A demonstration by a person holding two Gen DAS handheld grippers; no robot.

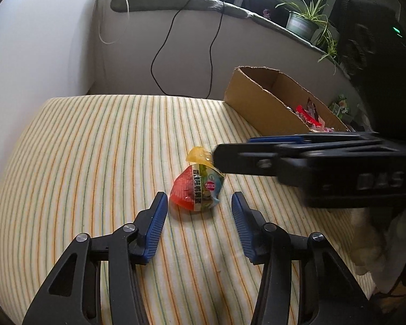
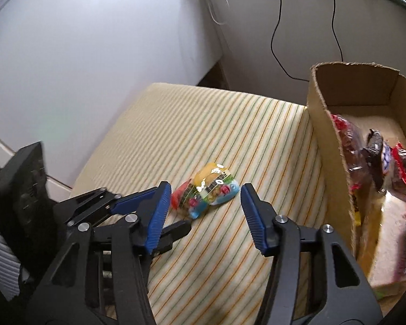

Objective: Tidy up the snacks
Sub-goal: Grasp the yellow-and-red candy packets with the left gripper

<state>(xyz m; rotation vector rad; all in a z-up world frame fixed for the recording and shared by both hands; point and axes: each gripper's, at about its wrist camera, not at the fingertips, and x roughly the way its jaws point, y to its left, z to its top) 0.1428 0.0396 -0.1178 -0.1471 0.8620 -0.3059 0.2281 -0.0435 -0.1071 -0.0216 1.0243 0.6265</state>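
Blue ribbed pads of the left claw [image 1: 198, 203] stand spread either side of the small red-and-yellow plastic snack packet [image 1: 196, 188], low centre, ready to pinch. Right claw [image 2: 205, 197], also spread, flanks it. Striped cushion [image 1: 100, 146] bears it; brown cardboard box [image 1: 259, 100] waits right, likely for collecting.

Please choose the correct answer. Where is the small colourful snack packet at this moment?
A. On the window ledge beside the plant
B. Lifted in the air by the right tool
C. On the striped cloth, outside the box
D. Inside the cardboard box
C: the snack packet lies on the striped cloth, to the left of the cardboard box, with no pad pressing on it.
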